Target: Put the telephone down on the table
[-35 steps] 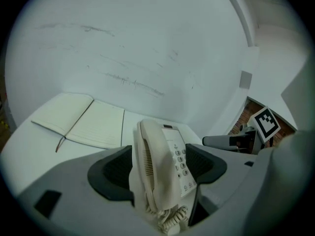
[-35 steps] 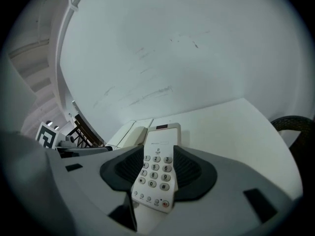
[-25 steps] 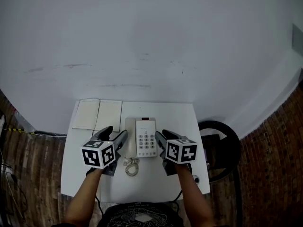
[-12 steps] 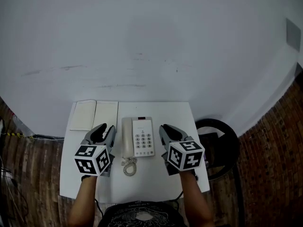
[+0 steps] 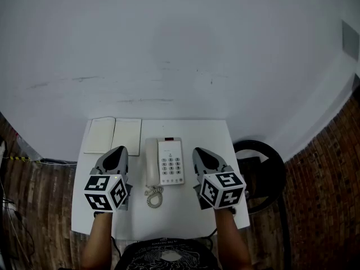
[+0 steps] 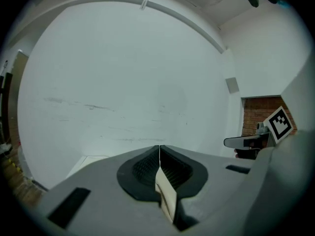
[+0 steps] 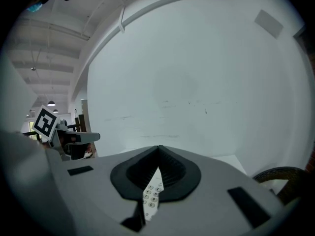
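Note:
A cream telephone (image 5: 165, 162) lies flat in the middle of the small white table (image 5: 209, 135). Its handset rests on the left side and its coiled cord (image 5: 153, 196) trails toward the front edge. My left gripper (image 5: 116, 155) hovers to the phone's left, shut and holding nothing. To the phone's right, my right gripper (image 5: 201, 156) is also shut and empty. In the left gripper view the left gripper (image 6: 159, 148) has its jaws pressed together, with a cream sliver of the telephone (image 6: 166, 196) below them. The right gripper view shows the right gripper (image 7: 158, 147) closed above the phone's keypad (image 7: 151, 193).
Two pale pads (image 5: 113, 135) lie side by side at the table's back left corner. A black round stool (image 5: 260, 166) stands right of the table. A white wall rises behind it. Brick-patterned floor shows on both sides.
Both grippers have drawn away from the phone's sides, left going left and right going right, and their jaws have closed. The phone stays on the table.

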The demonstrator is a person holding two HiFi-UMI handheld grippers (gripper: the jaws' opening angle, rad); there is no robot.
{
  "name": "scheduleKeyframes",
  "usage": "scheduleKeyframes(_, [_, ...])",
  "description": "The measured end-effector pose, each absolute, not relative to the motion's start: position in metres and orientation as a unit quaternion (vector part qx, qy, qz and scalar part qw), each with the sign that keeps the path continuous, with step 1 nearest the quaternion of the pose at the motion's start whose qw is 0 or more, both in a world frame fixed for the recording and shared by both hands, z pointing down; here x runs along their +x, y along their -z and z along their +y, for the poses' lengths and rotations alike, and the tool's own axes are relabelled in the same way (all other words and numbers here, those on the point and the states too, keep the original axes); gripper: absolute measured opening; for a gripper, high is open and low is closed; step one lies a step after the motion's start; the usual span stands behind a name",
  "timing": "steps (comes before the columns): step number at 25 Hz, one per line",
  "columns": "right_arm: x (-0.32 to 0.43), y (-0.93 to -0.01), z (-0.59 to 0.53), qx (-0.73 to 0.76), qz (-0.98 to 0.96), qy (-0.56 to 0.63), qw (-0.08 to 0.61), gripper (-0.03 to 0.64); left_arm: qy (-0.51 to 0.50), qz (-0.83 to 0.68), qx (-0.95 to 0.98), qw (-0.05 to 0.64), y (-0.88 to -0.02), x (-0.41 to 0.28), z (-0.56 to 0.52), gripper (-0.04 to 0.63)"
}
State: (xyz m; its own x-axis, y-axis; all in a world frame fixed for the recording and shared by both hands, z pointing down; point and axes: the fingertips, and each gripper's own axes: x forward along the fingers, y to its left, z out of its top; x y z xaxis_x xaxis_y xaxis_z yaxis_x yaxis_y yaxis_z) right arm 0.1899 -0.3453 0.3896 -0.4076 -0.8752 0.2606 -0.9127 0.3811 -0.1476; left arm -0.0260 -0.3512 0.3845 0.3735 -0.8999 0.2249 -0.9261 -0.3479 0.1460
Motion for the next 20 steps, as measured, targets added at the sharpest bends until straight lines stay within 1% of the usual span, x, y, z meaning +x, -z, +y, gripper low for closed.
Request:
scheduleKeyframes(6, [0.1925,-0.3845,-0.3429,0.542,-0.828,-0.130,0.059,0.002,-0.059,-0.550,0.823,0.128,-0.3882,-0.0212,-0.3474,0.006])
scheduleKeyframes(20, [0.1940,-0.3864,-0.3413,0.541,-0.828,-0.135,0.059,0.002,-0.055,-0.551,0.822,0.135,-0.3899,-0.0188,-0.3452,0.006])
